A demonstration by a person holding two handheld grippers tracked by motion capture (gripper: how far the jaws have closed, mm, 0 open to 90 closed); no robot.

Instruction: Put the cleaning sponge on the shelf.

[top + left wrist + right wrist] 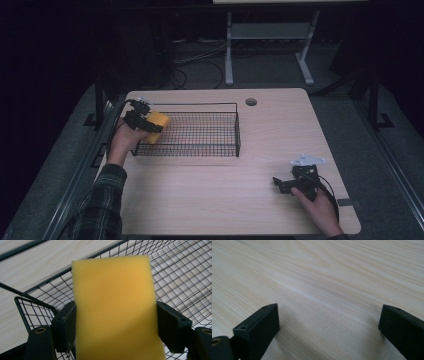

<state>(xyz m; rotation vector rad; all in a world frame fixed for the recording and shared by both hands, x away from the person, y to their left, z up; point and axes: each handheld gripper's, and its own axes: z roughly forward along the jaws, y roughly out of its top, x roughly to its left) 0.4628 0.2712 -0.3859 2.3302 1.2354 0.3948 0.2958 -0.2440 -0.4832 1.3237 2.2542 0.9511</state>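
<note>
- High view: left tool (145,121) holds a yellow sponge (159,125) at the left end of the black wire basket (210,145), just over its short wall, on the light wood table (225,200).
- Left gripper view: sponge (115,310) is clamped between the two black jaws on its long side faces, low on the block; the upper part stands free above the jaws, basket mesh (180,277) behind and below it.
- Sponge looks like open-cell foam: likely very light, soft, squashy, not fragile, grippy rather than slippery.
- No obvious denting at the jaw pads, so the squeeze looks moderate; cannot tell for sure.
- Best hold, as a judgement: across the narrow width near mid-length, as now; a hold near one end would let it flop or twist.
- Likely to drop dead with little bounce when let go into the basket.
- Right tool (295,182) sits low over bare table near the right front, well apart from the basket.
- Right gripper view: jaws spread wide, nothing between them, only wood grain.
</note>
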